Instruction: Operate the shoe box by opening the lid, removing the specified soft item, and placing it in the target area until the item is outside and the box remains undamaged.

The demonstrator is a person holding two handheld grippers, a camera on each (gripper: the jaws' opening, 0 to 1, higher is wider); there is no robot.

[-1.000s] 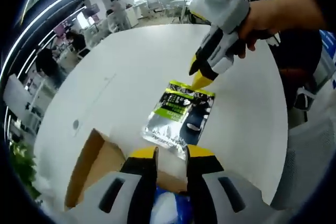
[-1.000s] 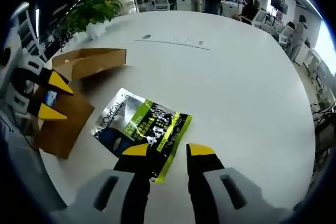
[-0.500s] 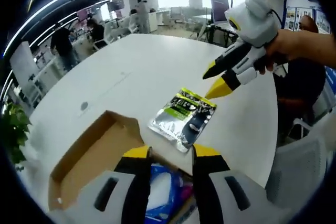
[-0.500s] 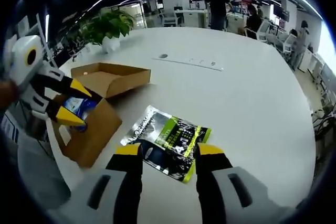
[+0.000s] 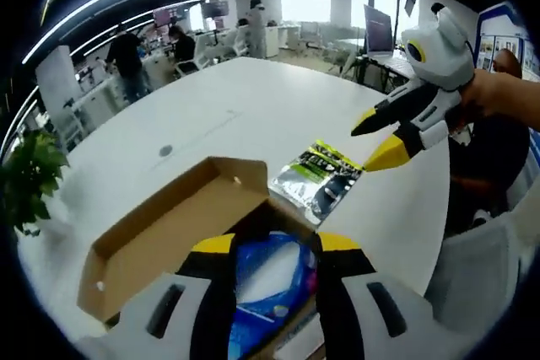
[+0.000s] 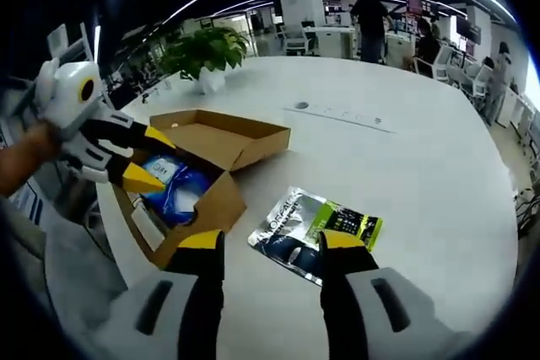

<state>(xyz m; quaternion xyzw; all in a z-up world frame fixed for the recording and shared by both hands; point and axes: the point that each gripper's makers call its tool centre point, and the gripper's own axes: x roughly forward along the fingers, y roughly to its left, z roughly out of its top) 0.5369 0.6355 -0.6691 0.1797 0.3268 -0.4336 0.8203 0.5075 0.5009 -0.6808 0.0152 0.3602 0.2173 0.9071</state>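
Surface: we're over a big round white table (image 6: 422,149), smooth and matte, with a small round fitting (image 6: 301,106) set into it.
Room: we see an open office with ceiling light strips, people standing at far desks (image 5: 128,48), and a leafy potted plant (image 6: 205,50) at the table's edge.
Box: the brown cardboard shoe box (image 6: 207,208) stands open, its lid (image 5: 160,238) folded out flat beside it, corrugated and plain.
Inside the box: we spot something blue and white, glossy like plastic wrap (image 6: 179,190).
Soft item: the flat foil pouch (image 6: 316,228), silver with a lime-green band and dark print, lies on the table just beside the box, outside it.
Left gripper (image 5: 272,249): we're right above the open box, yellow-tipped jaws parted with nothing between them; the pouch (image 5: 318,181) sits beyond the box's far edge.
Right gripper (image 6: 272,244): jaws spread and empty, hovering near the pouch, which shows between the two tips.
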